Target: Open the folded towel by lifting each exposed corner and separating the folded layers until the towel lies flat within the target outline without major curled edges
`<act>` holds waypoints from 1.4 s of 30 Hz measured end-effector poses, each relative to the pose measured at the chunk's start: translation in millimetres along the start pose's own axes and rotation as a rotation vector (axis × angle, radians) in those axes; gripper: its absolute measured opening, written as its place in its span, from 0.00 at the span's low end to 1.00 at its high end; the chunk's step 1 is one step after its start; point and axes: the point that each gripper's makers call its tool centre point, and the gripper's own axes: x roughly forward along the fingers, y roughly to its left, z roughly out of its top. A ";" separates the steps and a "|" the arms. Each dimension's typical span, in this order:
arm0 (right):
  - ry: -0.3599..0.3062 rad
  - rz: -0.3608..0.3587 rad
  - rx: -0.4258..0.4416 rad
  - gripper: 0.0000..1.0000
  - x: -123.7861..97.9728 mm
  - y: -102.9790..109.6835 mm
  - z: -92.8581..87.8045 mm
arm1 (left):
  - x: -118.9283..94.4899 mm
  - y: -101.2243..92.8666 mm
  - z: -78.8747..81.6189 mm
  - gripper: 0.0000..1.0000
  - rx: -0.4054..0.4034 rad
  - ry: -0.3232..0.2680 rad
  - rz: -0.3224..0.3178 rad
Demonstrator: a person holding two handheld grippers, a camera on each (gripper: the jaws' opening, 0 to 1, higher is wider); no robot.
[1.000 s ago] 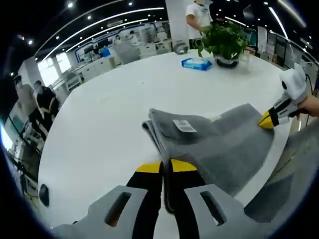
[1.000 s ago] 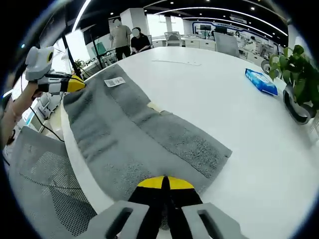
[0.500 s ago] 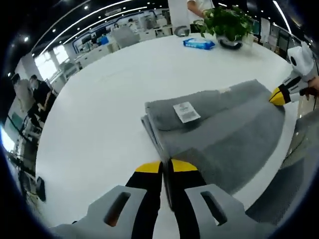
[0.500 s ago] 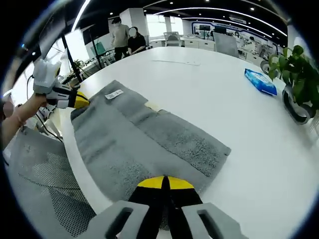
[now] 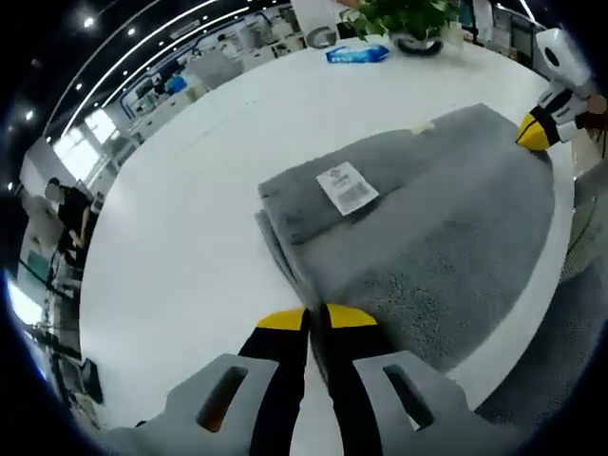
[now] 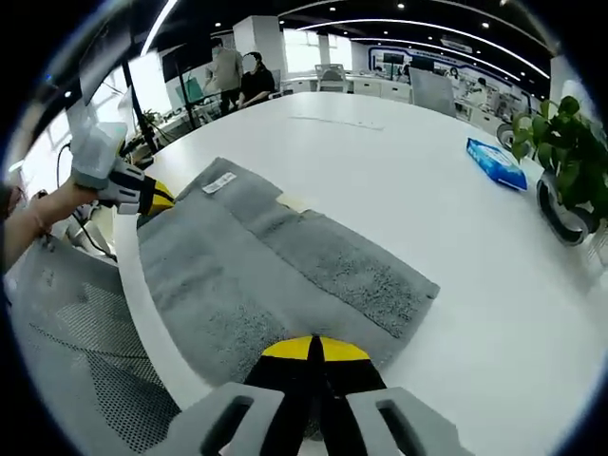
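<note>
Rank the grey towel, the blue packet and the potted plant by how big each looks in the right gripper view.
1. Grey terry towel, by far the largest.
2. Green potted plant, cut off by the view's edge.
3. Blue flat packet, smallest.
The plant and packet lie farther from the camera, so their true sizes against the towel are unsure.

The left gripper (image 5: 316, 316) is seen from its own view with both yellow-tipped jaws drawn together, no gap visible between the tips, and grey cloth pinched at them. The same gripper (image 6: 152, 198) is also observed in the right gripper view, at the left, held low and roughly level by a hand (image 6: 33, 223) whose forearm enters from the left edge. The right gripper (image 6: 315, 350) is seen from its own view with jaws likewise pressed together on grey cloth. It (image 5: 534, 133) is also noted at the upper right of the left gripper view, yellow tip pointing inward, with fingers (image 5: 597, 101) partly visible behind it.
</note>
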 end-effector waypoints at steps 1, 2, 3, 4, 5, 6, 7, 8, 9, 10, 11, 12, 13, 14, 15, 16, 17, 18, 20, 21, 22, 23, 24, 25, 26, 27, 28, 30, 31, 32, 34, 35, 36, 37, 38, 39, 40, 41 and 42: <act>-0.015 0.002 -0.007 0.00 -3.0 0.3 4.9 | -4.5 4.1 2.8 0.10 -0.018 -0.015 0.007; -0.041 0.011 -0.020 0.00 -6.6 1.8 11.5 | -10.3 7.2 6.9 0.16 -0.039 -0.032 0.008; -0.078 0.018 -0.009 0.03 -13.6 3.3 21.0 | -20.3 13.7 21.5 0.19 -0.101 -0.105 0.014; -0.089 0.020 0.005 0.04 -18.3 4.0 24.5 | -27.7 16.8 32.6 0.19 -0.133 -0.161 0.013; -0.097 0.028 0.008 0.04 -23.0 6.3 26.8 | -38.6 15.1 45.8 0.18 -0.169 -0.213 -0.016; -0.092 0.032 0.007 0.03 -24.4 8.1 26.2 | -43.2 8.9 53.2 0.17 -0.180 -0.236 -0.053; -0.081 0.039 -0.001 0.03 -23.7 11.8 23.8 | -45.9 3.1 57.8 0.17 -0.187 -0.241 -0.075; -0.039 0.053 -0.034 0.02 -21.1 18.6 15.3 | -47.6 -6.8 62.7 0.16 -0.160 -0.242 -0.102; -0.011 0.075 -0.060 0.01 -17.8 27.1 9.0 | -45.5 -19.7 67.3 0.14 -0.131 -0.248 -0.135; -0.010 0.087 -0.065 0.00 -14.1 33.2 7.6 | -41.6 -28.9 66.3 0.13 -0.128 -0.232 -0.157; 0.013 0.113 -0.075 0.00 -11.5 40.6 3.2 | -36.8 -38.7 64.6 0.09 -0.106 -0.213 -0.179; 0.031 0.137 -0.075 0.00 -8.1 48.7 -0.1 | -28.2 -49.2 57.6 0.06 -0.060 -0.165 -0.192; 0.038 0.140 -0.076 0.00 -6.3 51.8 -1.1 | -22.3 -55.9 52.5 0.03 -0.034 -0.128 -0.195; 0.035 0.131 -0.080 0.00 -4.1 54.4 -0.3 | -15.1 -64.4 46.4 0.00 0.021 -0.087 -0.202; 0.037 0.131 -0.089 0.00 -3.1 56.6 -0.5 | -10.2 -68.1 41.9 0.00 0.058 -0.058 -0.196; 0.055 0.138 -0.103 0.00 -0.3 59.1 -3.5 | -3.2 -73.2 37.1 0.00 0.141 -0.031 -0.187; 0.076 0.140 -0.101 0.00 1.8 59.2 -7.4 | -1.8 -75.2 34.6 0.00 0.161 -0.017 -0.190; 0.095 0.134 -0.100 0.00 3.5 58.1 -11.0 | 2.1 -82.0 27.6 0.00 0.179 0.021 -0.204; 0.114 0.115 -0.109 0.00 9.0 52.9 -16.3 | 7.2 -86.0 19.8 0.00 0.222 0.043 -0.185; 0.112 0.112 -0.104 0.00 10.7 51.7 -16.6 | 7.8 -85.4 23.4 0.00 0.262 0.017 -0.170; 0.109 0.112 -0.090 0.00 11.8 51.4 -16.0 | 6.7 -86.3 25.8 0.00 0.294 0.005 -0.169; 0.113 0.108 -0.081 0.00 13.1 51.8 -16.1 | 5.0 -87.0 23.9 0.00 0.281 0.018 -0.163; 0.114 0.105 -0.084 0.00 13.4 51.8 -15.6 | 5.1 -87.6 23.3 0.00 0.284 0.019 -0.161; 0.113 0.095 -0.088 0.00 14.0 50.5 -14.7 | 5.0 -87.8 23.0 0.00 0.300 0.019 -0.161; 0.111 0.083 -0.094 0.00 14.9 48.5 -14.1 | 4.7 -88.2 23.0 0.00 0.308 0.020 -0.161; 0.109 0.077 -0.096 0.00 15.8 46.6 -13.1 | 3.8 -89.2 22.4 0.00 0.317 0.022 -0.161; 0.108 0.073 -0.093 0.00 16.4 44.5 -11.8 | 3.5 -90.0 22.0 0.00 0.322 0.022 -0.162; 0.106 0.056 -0.084 0.00 17.9 37.5 -8.7 | 1.3 -93.2 21.2 0.00 0.328 0.018 -0.170; 0.106 0.052 -0.084 0.00 18.2 35.8 -8.0 | 0.8 -94.2 21.0 0.00 0.329 0.016 -0.175; 0.105 0.034 -0.088 0.00 20.3 27.8 -5.4 | -1.3 -100.4 20.3 0.00 0.302 0.012 -0.208; 0.100 0.014 -0.089 0.00 22.7 17.9 -2.0 | -4.6 -108.5 18.5 0.00 0.281 0.006 -0.242; 0.099 0.011 -0.085 0.00 23.4 15.1 -0.7 | -5.6 -110.3 18.3 0.00 0.278 0.005 -0.245; 0.098 0.007 -0.076 0.00 24.8 10.6 1.6 | -6.8 -113.8 17.9 0.00 0.280 0.004 -0.248; 0.097 0.004 -0.069 0.00 25.6 7.9 2.9 | -7.4 -116.8 17.7 0.00 0.285 0.001 -0.252; 0.095 -0.003 -0.057 0.00 27.4 3.1 5.5 | -7.3 -122.1 17.5 0.00 0.298 -0.002 -0.255; 0.093 -0.010 -0.057 0.00 28.8 0.2 7.2 | -7.9 -125.1 17.7 0.00 0.302 -0.003 -0.257; 0.090 -0.026 -0.070 0.00 30.3 -3.5 9.8 | -8.8 -130.6 18.1 0.00 0.313 -0.003 -0.260; 0.090 -0.036 -0.086 0.00 31.3 -6.2 11.4 | -9.2 -134.3 18.9 0.00 0.320 -0.003 -0.264; 0.092 -0.044 -0.098 0.00 32.5 -8.2 12.7 | -9.4 -137.9 19.7 0.00 0.324 -0.003 -0.269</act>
